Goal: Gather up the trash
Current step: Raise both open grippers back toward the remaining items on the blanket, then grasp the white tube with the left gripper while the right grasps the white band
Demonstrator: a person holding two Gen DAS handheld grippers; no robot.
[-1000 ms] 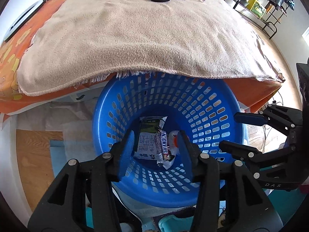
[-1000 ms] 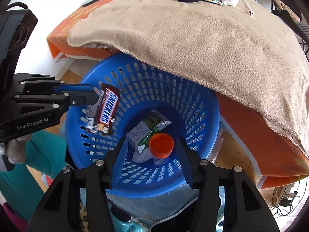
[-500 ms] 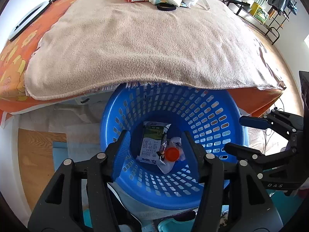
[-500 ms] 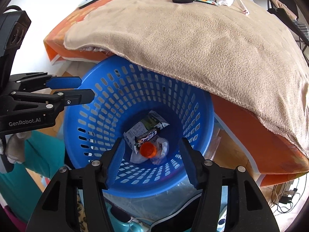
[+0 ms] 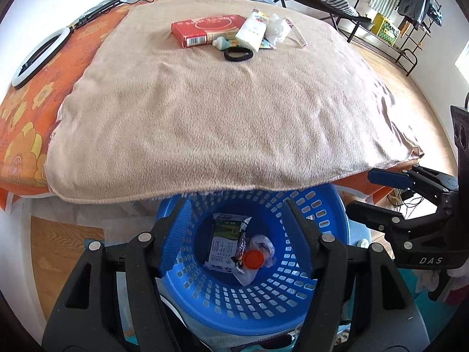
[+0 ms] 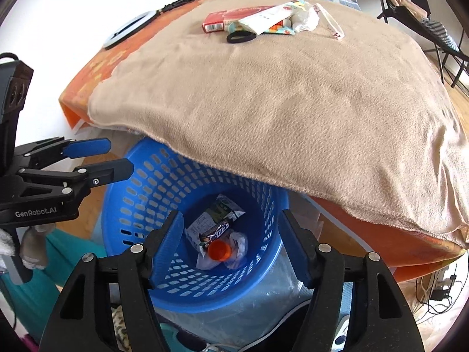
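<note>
While both the left gripper (image 5: 239,237) and right gripper (image 6: 230,245) hang over the blue basket (image 5: 322,220), jaws opening with nothing between them, the remaining trash (image 5: 252,33) sits near the bed's far edge. Reaching there risks snagging the tan blanket (image 5: 205,117), whose near edge overhangs the basket; open room lies above.

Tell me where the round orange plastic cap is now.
The round orange plastic cap lies at the bottom of the blue perforated plastic basket, on a crumpled clear wrapper.
</note>
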